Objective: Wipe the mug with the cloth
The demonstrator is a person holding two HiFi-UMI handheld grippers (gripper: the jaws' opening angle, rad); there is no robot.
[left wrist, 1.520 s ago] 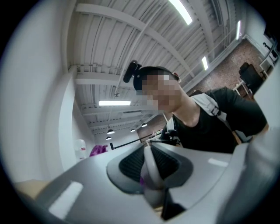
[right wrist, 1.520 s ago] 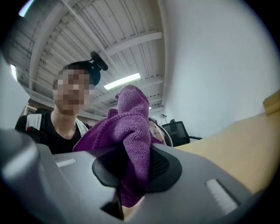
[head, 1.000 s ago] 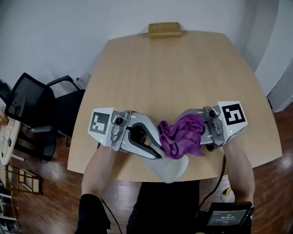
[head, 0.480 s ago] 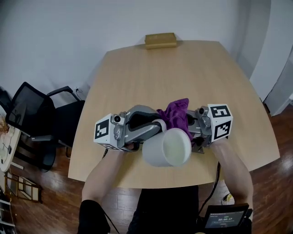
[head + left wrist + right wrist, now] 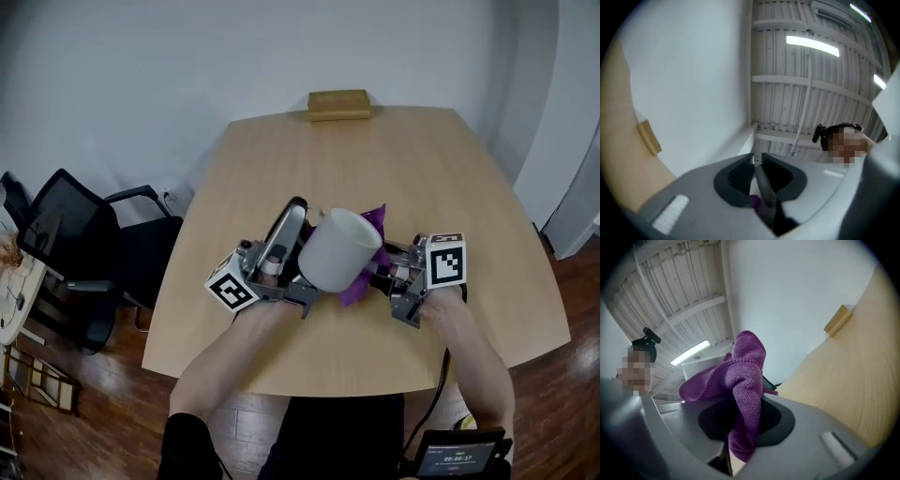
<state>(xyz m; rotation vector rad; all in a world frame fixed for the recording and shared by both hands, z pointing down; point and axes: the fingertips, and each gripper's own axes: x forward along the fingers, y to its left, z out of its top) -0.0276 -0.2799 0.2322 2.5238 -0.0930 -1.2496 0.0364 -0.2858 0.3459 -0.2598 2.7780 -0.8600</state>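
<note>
A white mug (image 5: 336, 249) is held up over the table, its base turned toward me. My left gripper (image 5: 292, 220) points steeply upward, and its jaws have just been closing. They are shut on a thin grey piece (image 5: 764, 187) that looks like the mug's handle. The purple cloth (image 5: 372, 255) shows behind the mug's right side and touches it. My right gripper (image 5: 389, 275) is shut on the cloth (image 5: 746, 380), which bunches up above its jaws. Most of the cloth is hidden by the mug in the head view.
The wooden table (image 5: 450, 169) carries a tan block (image 5: 338, 104) at its far edge. A black office chair (image 5: 75, 234) stands off the table's left side. A small screen device (image 5: 459, 457) sits near my body at the bottom right.
The mug has turned over, from opening toward me to base toward me, and moved farther onto the table. The left gripper has tipped upward. The cloth has gone behind the mug.
</note>
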